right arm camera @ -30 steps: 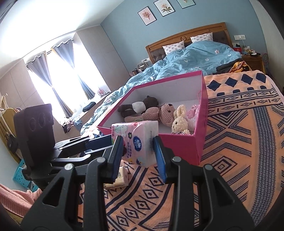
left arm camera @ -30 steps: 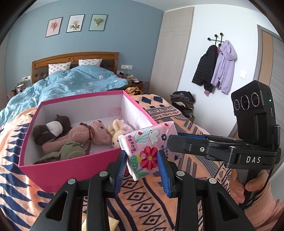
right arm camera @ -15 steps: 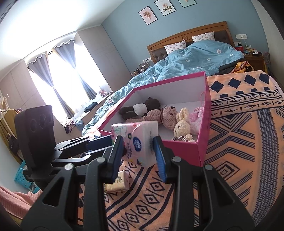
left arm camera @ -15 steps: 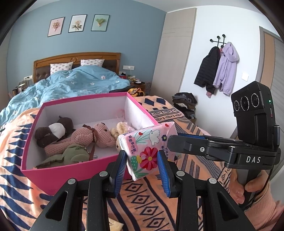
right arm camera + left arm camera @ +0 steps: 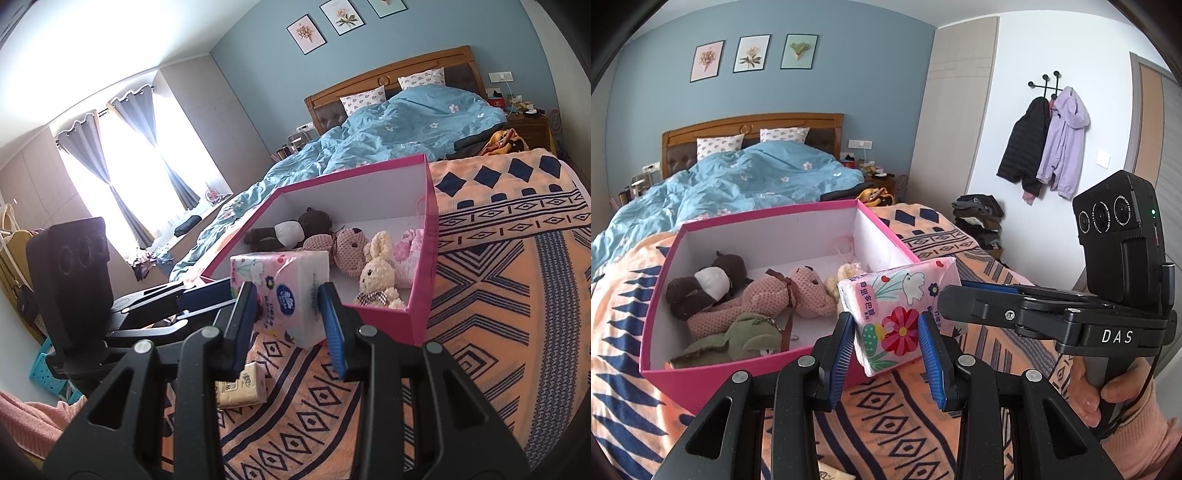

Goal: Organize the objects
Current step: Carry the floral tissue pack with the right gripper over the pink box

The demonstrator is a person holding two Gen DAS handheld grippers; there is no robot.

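A pink flowered tissue pack (image 5: 895, 312) is held in the air by both grippers, just in front of the near wall of a pink box (image 5: 768, 373) on the bed. My left gripper (image 5: 886, 345) is shut on one end of the pack. My right gripper (image 5: 288, 314) is shut on the other end of the pack (image 5: 284, 295). The box (image 5: 421, 295) holds several plush toys: a dark brown bear (image 5: 709, 284), a pink bear (image 5: 775, 299), a green toy (image 5: 738, 339) and a cream rabbit (image 5: 378, 273).
A beige tissue pack (image 5: 242, 386) lies on the orange patterned blanket (image 5: 498, 295) below the grippers. A blue duvet (image 5: 738, 184) and wooden headboard are beyond the box. Coats (image 5: 1045, 144) hang on the right wall. A blue crate (image 5: 48, 369) stands on the floor at left.
Both grippers have lifted the tissue pack a little and moved it closer to the box; more of the box floor and toys shows now.
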